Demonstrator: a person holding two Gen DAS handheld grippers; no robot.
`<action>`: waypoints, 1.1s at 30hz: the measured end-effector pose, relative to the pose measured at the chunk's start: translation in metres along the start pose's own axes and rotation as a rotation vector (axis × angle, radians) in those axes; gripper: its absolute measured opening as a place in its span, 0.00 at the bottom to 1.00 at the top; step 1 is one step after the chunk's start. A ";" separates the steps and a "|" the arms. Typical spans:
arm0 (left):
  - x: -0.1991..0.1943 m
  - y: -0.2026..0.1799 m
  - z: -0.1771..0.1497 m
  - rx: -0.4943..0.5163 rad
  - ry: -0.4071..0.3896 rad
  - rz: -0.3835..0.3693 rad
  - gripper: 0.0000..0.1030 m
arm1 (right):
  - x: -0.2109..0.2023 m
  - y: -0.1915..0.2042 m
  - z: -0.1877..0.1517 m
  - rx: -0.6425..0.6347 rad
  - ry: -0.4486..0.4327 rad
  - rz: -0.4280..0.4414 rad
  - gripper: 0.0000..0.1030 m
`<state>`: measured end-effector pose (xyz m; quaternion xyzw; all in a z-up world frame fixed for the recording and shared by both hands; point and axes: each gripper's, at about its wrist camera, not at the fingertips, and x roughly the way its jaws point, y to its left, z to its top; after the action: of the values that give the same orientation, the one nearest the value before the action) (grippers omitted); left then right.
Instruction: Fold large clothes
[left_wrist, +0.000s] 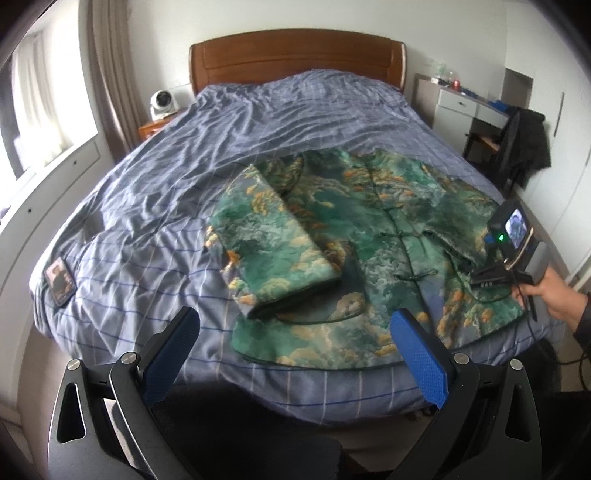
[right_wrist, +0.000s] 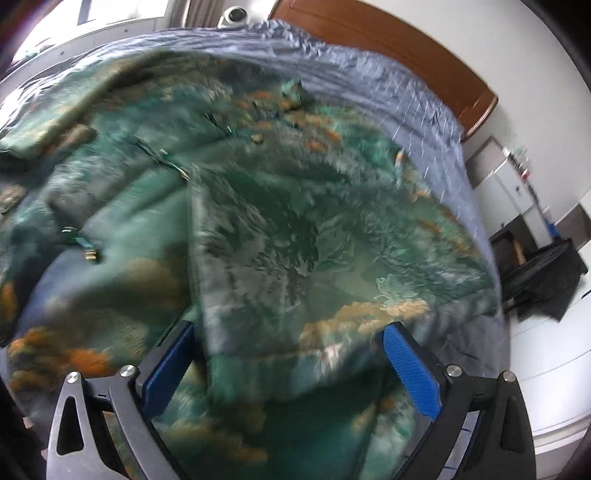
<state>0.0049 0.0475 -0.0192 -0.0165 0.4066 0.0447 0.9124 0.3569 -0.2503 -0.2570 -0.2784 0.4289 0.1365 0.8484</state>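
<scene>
the green printed jacket (left_wrist: 373, 236) lies flat on the bed (left_wrist: 155, 177), one sleeve (left_wrist: 273, 236) folded across its front. it looks padded, soft and fairly heavy; grasp at a hem or cuff edge. left gripper (left_wrist: 295, 332): fingers spread, holding nothing. right gripper (right_wrist: 291, 354): fingers spread over the other sleeve, not clamped. no containers in use.

A wide bed (left_wrist: 155, 192) fills the middle of the frame, spread with a rumpled blue checked cover. Its wooden headboard (left_wrist: 295, 55) stands against a white wall at the top. At far left, daylight comes through a window (left_wrist: 33, 122) beside beige curtains (left_wrist: 107, 74). A small white fan (left_wrist: 162, 103) sits on a wooden nightstand (left_wrist: 153, 127). At upper right stands a white desk (left_wrist: 469, 103), with dark clothing draped over a chair (left_wrist: 524, 147).
</scene>
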 end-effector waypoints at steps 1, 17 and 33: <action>0.002 0.001 0.000 -0.004 0.008 0.003 1.00 | 0.002 -0.005 0.000 0.031 -0.002 0.027 0.84; 0.013 -0.018 0.006 0.044 0.032 -0.037 1.00 | -0.154 -0.235 -0.108 0.760 -0.234 -0.301 0.15; 0.032 -0.010 0.001 0.157 0.011 0.015 1.00 | -0.129 -0.283 -0.221 1.020 -0.102 -0.508 0.23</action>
<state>0.0280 0.0399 -0.0419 0.0577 0.4140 0.0195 0.9082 0.2692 -0.6088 -0.1583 0.0788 0.3186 -0.2826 0.9013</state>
